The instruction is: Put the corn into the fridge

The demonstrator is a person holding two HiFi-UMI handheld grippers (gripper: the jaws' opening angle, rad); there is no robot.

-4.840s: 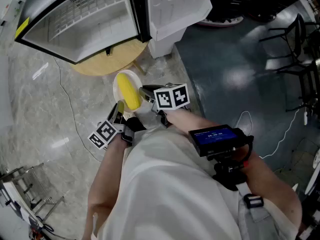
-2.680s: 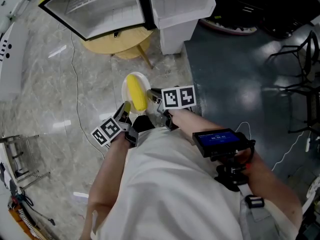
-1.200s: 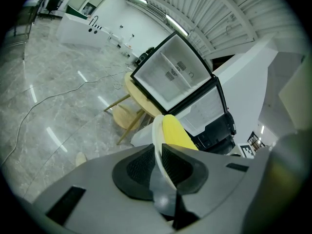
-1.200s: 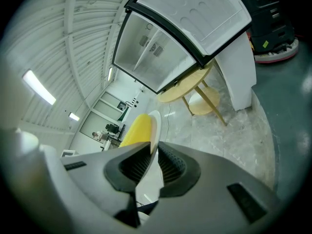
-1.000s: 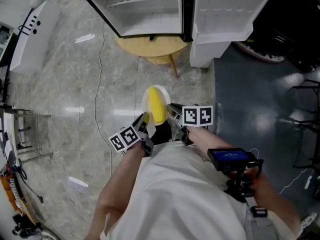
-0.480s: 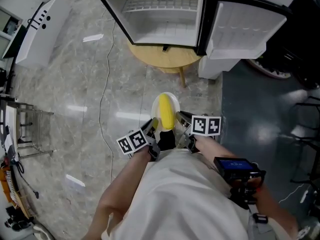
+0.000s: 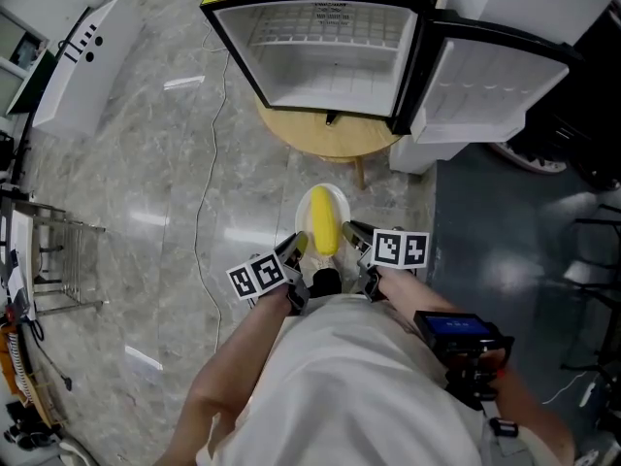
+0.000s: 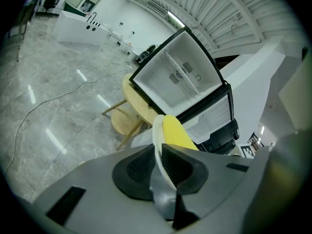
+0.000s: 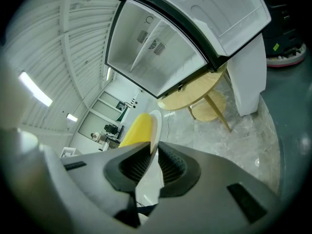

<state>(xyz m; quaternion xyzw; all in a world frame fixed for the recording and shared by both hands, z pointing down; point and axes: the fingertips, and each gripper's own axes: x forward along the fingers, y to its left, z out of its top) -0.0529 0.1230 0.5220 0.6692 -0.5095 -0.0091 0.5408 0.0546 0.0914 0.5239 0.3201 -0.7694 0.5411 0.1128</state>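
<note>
A yellow corn cob [image 7: 324, 227] lies on a small white plate [image 7: 336, 198] that I carry above the floor. My left gripper [image 7: 296, 250] is shut on the plate's left rim [image 8: 157, 135], with the corn [image 8: 176, 133] just past the jaws. My right gripper [image 7: 354, 236] is shut on the opposite rim [image 9: 154, 126]; there the corn [image 9: 136, 130] shows left of the plate. Ahead, the small fridge [image 7: 330, 56] stands on a round wooden table [image 7: 325, 139] with its door [image 7: 495, 90] swung open to the right. Its white inside [image 8: 183, 79] holds nothing.
A cable [image 7: 209, 192] trails over the marble floor at the left. A white console [image 7: 73, 66] and a metal rack [image 7: 49, 260] stand further left. Dark floor and a black chair base [image 7: 592, 231] lie to the right. A screen device [image 7: 451, 326] rides on the right forearm.
The fridge and table have come nearer and now sit more centred ahead. Both grippers keep their hold on the plate, and the corn lies on it as before.
</note>
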